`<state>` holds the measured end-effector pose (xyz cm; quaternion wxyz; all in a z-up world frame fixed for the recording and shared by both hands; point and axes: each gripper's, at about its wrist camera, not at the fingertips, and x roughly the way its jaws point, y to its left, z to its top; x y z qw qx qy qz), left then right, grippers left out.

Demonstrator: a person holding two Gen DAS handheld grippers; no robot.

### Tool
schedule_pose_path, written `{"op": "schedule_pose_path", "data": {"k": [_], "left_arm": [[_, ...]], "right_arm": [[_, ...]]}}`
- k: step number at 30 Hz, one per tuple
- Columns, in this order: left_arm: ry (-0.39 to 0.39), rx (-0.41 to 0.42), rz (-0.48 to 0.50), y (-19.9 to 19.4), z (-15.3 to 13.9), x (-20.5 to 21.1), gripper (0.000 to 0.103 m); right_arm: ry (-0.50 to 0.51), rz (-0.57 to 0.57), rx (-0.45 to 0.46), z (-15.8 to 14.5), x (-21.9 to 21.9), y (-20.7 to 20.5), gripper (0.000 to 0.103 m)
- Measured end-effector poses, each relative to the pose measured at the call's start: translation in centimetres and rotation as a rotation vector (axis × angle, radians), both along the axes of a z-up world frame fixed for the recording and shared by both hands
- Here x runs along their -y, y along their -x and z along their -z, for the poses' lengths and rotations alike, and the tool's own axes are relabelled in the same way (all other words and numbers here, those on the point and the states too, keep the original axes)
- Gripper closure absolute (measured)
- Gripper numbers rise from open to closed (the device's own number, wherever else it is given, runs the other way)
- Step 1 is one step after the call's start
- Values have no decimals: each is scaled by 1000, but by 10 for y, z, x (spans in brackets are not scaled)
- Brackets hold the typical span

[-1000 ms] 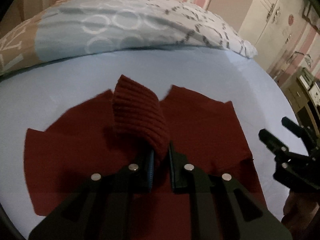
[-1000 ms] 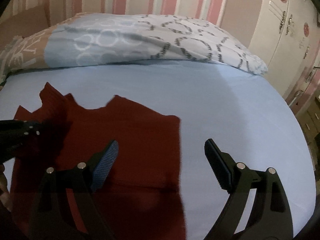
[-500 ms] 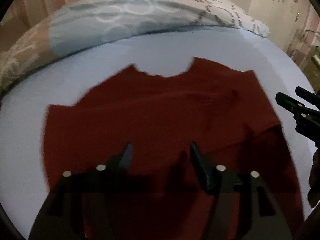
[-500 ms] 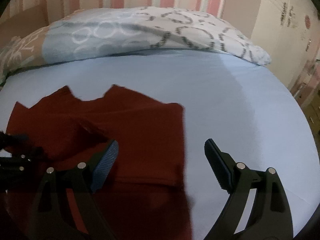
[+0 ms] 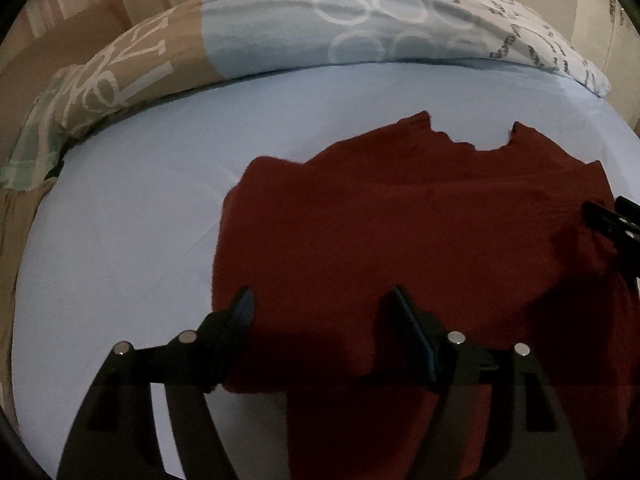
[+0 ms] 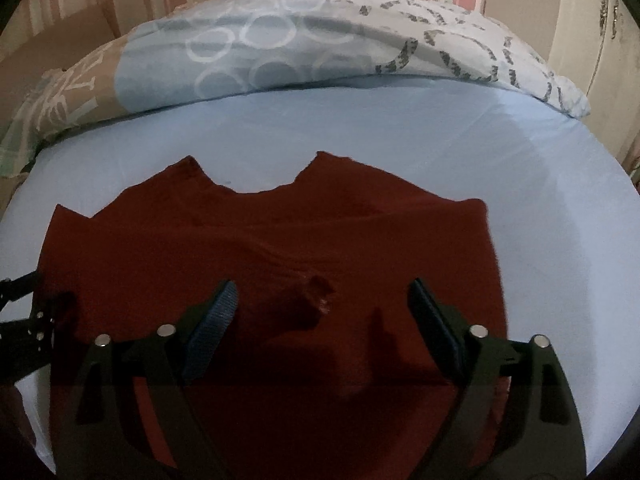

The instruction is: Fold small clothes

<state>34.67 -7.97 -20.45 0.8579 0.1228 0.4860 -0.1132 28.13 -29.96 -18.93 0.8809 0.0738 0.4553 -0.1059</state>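
Observation:
A dark red knitted garment lies flat on the light blue bed sheet, neckline toward the pillow; it also shows in the right wrist view. My left gripper is open and empty over its left near edge. My right gripper is open and empty over the garment's middle, where a small raised crease sits. The right gripper's fingers show at the right edge of the left wrist view, and the left gripper at the left edge of the right wrist view.
A patterned pillow lies across the head of the bed. A striped wall stands behind it, and a cream wardrobe at the right. The blue sheet extends to the right of the garment.
My left gripper let go of the ribbed fold of the garment, which now lies flat, then opened and shifted left. My right gripper moved left over the garment.

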Motion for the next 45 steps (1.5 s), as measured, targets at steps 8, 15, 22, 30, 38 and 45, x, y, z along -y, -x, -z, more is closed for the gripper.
{"op": "schedule_pose_path", "data": {"k": [8,15,22,30,38,45], "left_arm": [[16,-7,-18,-3,-4,-5,31],[31,11,-25,-7,-14,-2,27],[22,7,-23,-7,-9,5,22],[-2,-16,-20,-8,2,8,22],[2,-49,-2,-5,10,19,19],[14,-77,-44,-5,28,15,11]], "right_arm": [[-21,10,-68,15,1,-7,91],[149,6,58,-24,20,15,95],[212,21,-5,-3,63,31,95],[270,1,-19,6,63,53,44],[269,-77,9,-2,37,43,43],[163,-27,-82,33,48,36,44]]}}
